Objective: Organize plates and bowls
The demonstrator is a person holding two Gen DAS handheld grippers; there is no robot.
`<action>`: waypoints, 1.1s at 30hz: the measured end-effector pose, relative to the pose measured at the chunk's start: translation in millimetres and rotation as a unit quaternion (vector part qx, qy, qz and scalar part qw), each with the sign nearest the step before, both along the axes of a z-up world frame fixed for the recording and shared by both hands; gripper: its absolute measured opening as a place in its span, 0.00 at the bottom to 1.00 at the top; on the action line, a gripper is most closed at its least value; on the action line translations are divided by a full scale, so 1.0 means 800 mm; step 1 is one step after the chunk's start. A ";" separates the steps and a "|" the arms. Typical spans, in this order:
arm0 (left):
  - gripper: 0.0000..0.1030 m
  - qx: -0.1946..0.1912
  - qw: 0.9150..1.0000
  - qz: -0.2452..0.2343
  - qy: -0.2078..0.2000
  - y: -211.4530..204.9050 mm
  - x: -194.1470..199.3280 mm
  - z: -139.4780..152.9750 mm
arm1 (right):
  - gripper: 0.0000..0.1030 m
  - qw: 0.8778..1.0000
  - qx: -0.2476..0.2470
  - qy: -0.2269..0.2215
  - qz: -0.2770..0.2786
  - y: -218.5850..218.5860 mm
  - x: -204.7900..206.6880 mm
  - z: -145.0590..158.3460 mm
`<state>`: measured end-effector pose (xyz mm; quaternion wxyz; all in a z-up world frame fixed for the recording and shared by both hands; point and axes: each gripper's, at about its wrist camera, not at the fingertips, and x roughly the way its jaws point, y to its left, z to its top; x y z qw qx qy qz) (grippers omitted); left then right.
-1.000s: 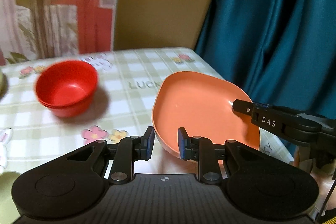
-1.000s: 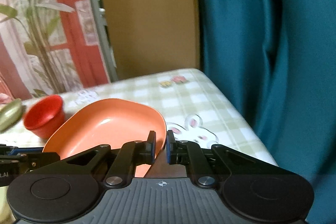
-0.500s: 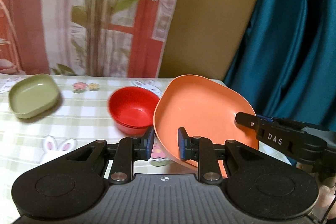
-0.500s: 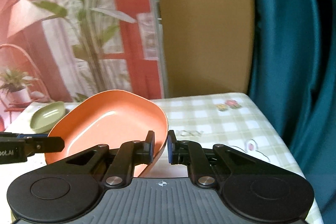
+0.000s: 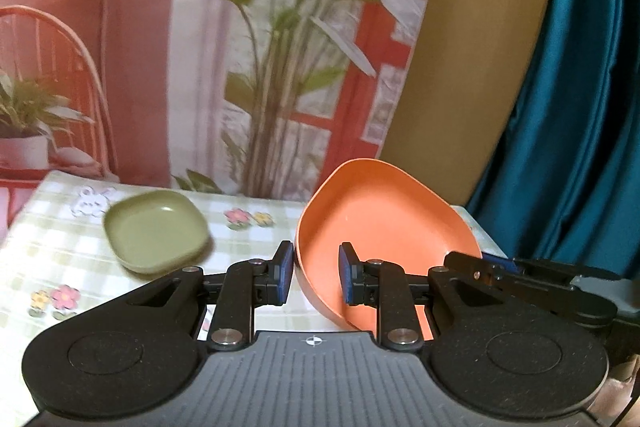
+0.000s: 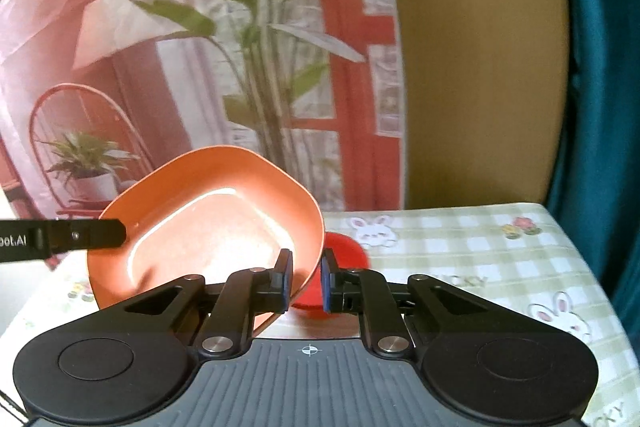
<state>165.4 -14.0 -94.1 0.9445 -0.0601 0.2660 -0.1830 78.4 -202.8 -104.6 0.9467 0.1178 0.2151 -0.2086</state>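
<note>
I hold a large orange plate (image 5: 380, 227) in the air between both grippers, tilted. My left gripper (image 5: 314, 273) is shut on its near left rim. My right gripper (image 6: 306, 281) is shut on the plate's (image 6: 208, 227) right rim. The right gripper's finger shows at the plate's right edge in the left wrist view (image 5: 520, 273). A green square plate (image 5: 156, 231) lies on the table to the left. A red bowl (image 6: 346, 255) sits on the table behind the right gripper, mostly hidden.
The table has a green-and-white checked cloth (image 6: 460, 251) with bunny and flower prints. A printed backdrop with plants (image 5: 280, 67) hangs behind it. A teal curtain (image 5: 580, 107) hangs at the right beside the table's right edge.
Both grippers have lifted the orange plate and swung it left. The green plate has come to the centre-left of the left view, and the red bowl has left that view.
</note>
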 end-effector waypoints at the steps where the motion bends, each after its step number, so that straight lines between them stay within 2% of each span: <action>1: 0.25 0.002 1.000 0.002 0.000 0.003 0.002 0.001 | 0.13 1.000 0.000 0.001 0.004 0.006 0.004 0.000; 8: 0.26 0.012 1.000 0.012 0.018 0.044 0.003 -0.011 | 0.13 0.999 0.004 0.021 0.028 0.046 0.021 -0.015; 15: 0.28 -0.018 0.999 0.010 0.047 0.079 0.005 -0.039 | 0.12 0.997 0.014 0.054 0.048 0.071 0.027 -0.037; 33: 0.28 0.010 0.996 -0.005 0.089 0.078 -0.019 -0.103 | 0.13 0.989 0.041 0.122 0.071 0.098 -0.011 -0.090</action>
